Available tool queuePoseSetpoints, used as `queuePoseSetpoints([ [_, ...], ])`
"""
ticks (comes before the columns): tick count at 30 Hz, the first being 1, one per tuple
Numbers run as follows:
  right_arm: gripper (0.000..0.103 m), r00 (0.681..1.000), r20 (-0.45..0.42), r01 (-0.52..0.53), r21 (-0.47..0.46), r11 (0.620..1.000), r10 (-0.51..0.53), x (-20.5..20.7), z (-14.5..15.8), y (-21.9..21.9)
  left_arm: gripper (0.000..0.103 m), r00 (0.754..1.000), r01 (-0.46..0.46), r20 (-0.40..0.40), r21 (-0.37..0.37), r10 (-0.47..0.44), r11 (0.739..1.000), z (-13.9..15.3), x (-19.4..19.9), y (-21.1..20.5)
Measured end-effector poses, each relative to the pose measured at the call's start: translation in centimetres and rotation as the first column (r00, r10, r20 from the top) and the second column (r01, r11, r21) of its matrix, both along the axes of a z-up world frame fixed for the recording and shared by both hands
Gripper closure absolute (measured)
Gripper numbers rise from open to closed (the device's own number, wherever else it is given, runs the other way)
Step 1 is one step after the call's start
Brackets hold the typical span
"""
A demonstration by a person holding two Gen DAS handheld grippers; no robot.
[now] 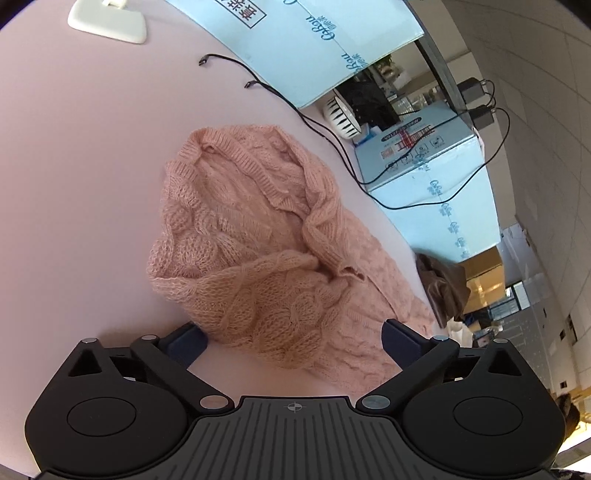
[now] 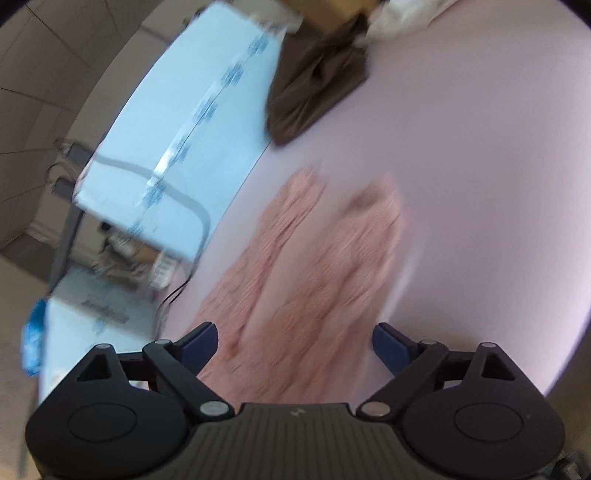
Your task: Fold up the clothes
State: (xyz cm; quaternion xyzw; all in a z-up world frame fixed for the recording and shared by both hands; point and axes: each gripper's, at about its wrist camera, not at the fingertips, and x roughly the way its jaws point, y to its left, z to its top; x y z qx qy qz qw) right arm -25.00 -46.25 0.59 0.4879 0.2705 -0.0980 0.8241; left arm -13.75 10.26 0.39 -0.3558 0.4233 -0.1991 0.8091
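A pink cable-knit sweater (image 1: 258, 251) lies bunched and partly folded on a pale pink table (image 1: 81, 184), which serves as the reference for all positions below.

The left gripper (image 1: 293, 341) stands just over the near end of the sweater. Its jaws are spread wide; the dark blue pads (image 1: 400, 338) flank the knit without pressing on it, and nothing is held.

The right gripper (image 2: 295, 343) also has its jaws spread wide, with nothing clamped. The right wrist view is motion-blurred, but the sweater (image 2: 306, 266) shows on the table ahead of and below the pads (image 2: 199, 341).

A brown garment (image 2: 317, 81) lies crumpled at the table's far edge, well apart from the sweater. Two black cables (image 1: 295, 107) run across the table beyond the sweater's collar end. A white flat object (image 1: 110, 22) rests at the far left part of the table. Light blue boxes (image 1: 417, 166) stand along the table's edge beside the sweater.
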Motion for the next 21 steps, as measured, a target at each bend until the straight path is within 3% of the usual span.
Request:
queuePoseSetpoints([
  [3, 0.016, 1.0, 0.017, -0.002, -0.037, 0.999, 0.003, 0.7, -0.1, 0.7, 0.004, 1.0, -0.021, 0.01, -0.029, 0.022, 0.999, -0.3, 0.0, 0.2],
  [4, 0.034, 1.0, 0.02, -0.002, -0.05, 0.999, 0.003, 0.9, -0.1, 0.9, 0.014, 0.999, -0.037, 0.018, -0.046, 0.038, 0.998, -0.4, -0.2, 0.3],
  [5, 0.062, 1.0, 0.022, -0.003, -0.062, 0.998, 0.004, 1.1, -0.2, 1.0, 0.044, 0.999, -0.043, 0.016, -0.065, 0.044, 0.997, -0.8, -0.3, 0.3],
  [7, 0.093, 0.999, 0.006, -0.046, 0.004, 0.999, 0.046, 1.8, -1.9, 1.0, 0.079, 0.999, -0.033, -0.039, -0.073, 0.03, 0.997, -2.3, -0.1, -0.1],
  [8, 0.093, 0.999, 0.028, -0.043, 0.028, 0.999, 0.042, 1.9, -2.6, 1.0, 0.083, 0.999, -0.031, -0.03, -0.066, 0.029, 0.997, -2.4, -0.2, -0.2],
  [15, 0.095, 0.99, 0.133, -0.042, -0.09, 0.995, 0.054, 0.6, -2.2, 2.2, 0.089, 0.999, 0.0, 0.035, -0.014, 0.001, 1.0, -1.7, -0.3, -0.5],
  [21, 0.095, 0.956, 0.283, -0.027, -0.154, 0.988, 0.07, -2.4, 0.7, 2.2, 0.09, 0.999, 0.015, 0.036, -0.031, -0.014, 0.999, -0.3, -0.3, 0.6],
])
